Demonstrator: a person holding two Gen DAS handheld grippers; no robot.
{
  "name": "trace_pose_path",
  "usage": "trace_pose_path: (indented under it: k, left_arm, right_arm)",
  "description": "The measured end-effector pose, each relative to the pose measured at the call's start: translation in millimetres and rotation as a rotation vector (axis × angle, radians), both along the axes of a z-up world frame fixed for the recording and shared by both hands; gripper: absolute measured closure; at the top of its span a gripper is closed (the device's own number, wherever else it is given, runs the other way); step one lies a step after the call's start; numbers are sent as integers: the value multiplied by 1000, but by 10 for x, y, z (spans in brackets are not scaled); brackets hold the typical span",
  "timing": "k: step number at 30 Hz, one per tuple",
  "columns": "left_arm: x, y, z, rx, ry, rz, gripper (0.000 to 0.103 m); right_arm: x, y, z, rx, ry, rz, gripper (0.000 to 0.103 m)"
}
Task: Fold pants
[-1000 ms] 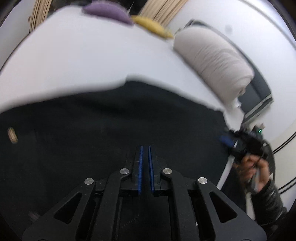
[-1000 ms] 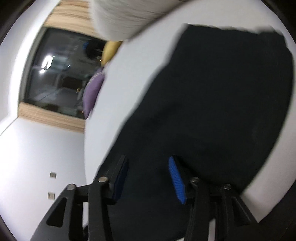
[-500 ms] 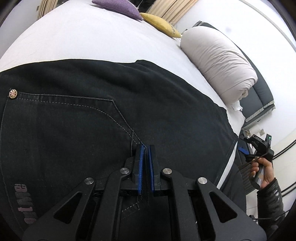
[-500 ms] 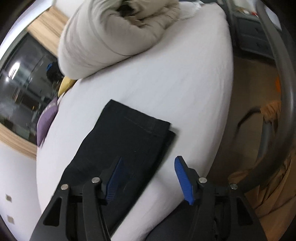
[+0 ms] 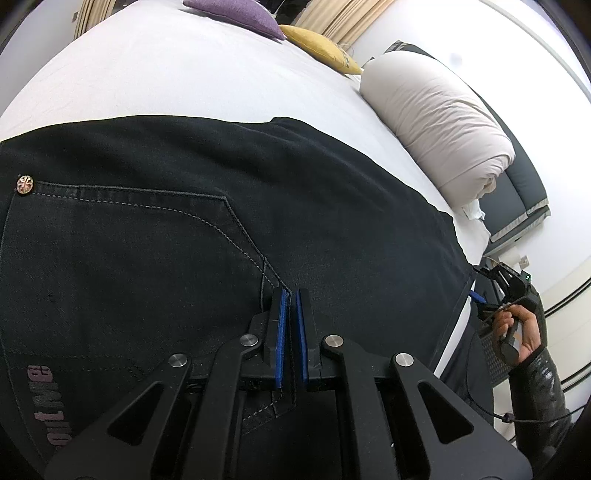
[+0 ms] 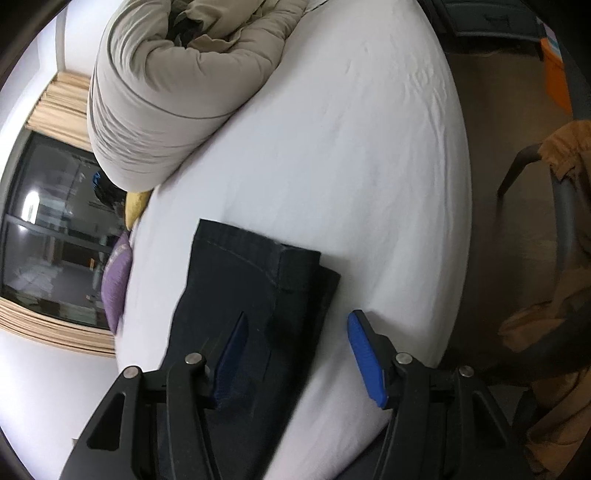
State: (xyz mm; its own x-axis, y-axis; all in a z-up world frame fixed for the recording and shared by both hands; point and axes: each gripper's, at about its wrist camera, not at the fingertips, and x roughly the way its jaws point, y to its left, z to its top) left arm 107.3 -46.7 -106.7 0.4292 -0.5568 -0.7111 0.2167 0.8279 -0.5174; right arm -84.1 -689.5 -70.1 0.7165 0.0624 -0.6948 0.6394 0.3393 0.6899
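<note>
- A white bed [image 5: 207, 74] is seen beside a dark window [image 6: 55, 236] edged with beige curtains [image 6: 62, 99].
- A rolled beige duvet [image 5: 439, 122] is laid along one side of the bed, and a purple cushion [image 5: 236, 14] and a yellow cushion [image 5: 317, 44] are set at its far end.
- Black pants [image 5: 147, 240] are spread flat on the sheet; a back pocket with a metal rivet [image 5: 25, 184] is turned up, and the hems [image 6: 273, 258] are stacked near the bed's edge.
- The left gripper [image 5: 290, 295] is closed, with a fold of the pants pinched between its blue pads at the pocket's corner.
- The right gripper [image 6: 295, 325] is held above the leg end of the pants with its jaws about half apart, after a widening that has since settled; nothing is gripped.
- From the left camera, the right hand [image 5: 517, 328] is seen off the bed's side, wrapped round its handle.
- Brown cloth [image 6: 565, 147] is draped over a chair beyond the bed.
</note>
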Motion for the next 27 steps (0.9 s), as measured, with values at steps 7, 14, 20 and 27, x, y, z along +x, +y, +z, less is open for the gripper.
trace_pose_path:
  k: [7, 14, 20, 27]
  left_arm:
    - [2, -15, 4, 0, 0, 0, 97]
    - [-2, 52, -22, -17, 15, 4, 97]
    - [28, 132, -34, -20, 26, 3, 97]
    - [51, 148, -21, -17, 32, 1, 97]
  right_arm:
    - [77, -57, -82, 72, -67, -22, 47]
    - [101, -100, -105, 107, -110, -54, 47]
    - [279, -107, -78, 93, -130, -17, 61]
    - [377, -122, -174, 85, -141, 34, 93]
